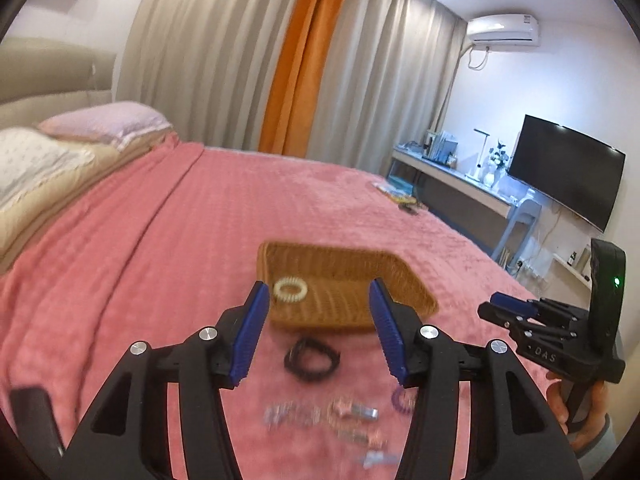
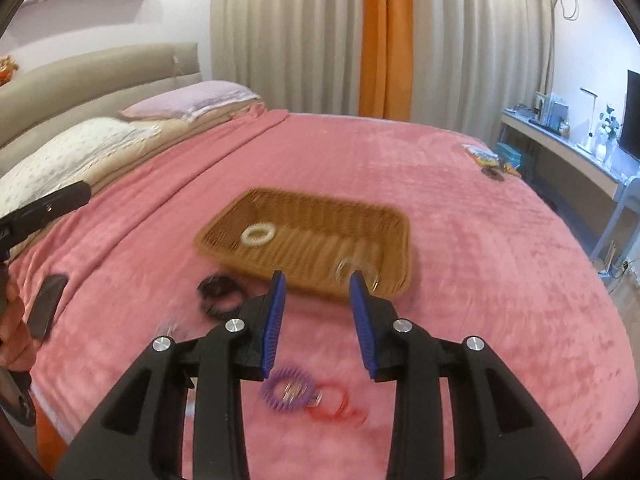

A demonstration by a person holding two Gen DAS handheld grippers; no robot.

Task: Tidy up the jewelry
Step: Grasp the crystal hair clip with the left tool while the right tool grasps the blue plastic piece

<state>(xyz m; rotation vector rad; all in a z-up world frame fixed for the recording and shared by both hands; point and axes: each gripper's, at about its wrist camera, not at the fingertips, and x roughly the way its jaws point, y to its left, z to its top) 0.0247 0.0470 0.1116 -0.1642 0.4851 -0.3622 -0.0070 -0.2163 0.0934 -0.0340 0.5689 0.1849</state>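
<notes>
Snagging looks the main risk: the purple coil touches the red band, so the right gripper, fingers apart and empty, could lift both. The left gripper, also spread wide and empty, hangs over the black tie near the basket.

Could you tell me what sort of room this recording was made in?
Most likely a home bedroom: a wide bed under a pink textured blanket with pillows against a padded beige headboard, full-length beige and orange curtains, and a wall-mounted black television above a long desk.

Home bedroom: pink-covered bed, pillows, curtains, wall television.
</notes>
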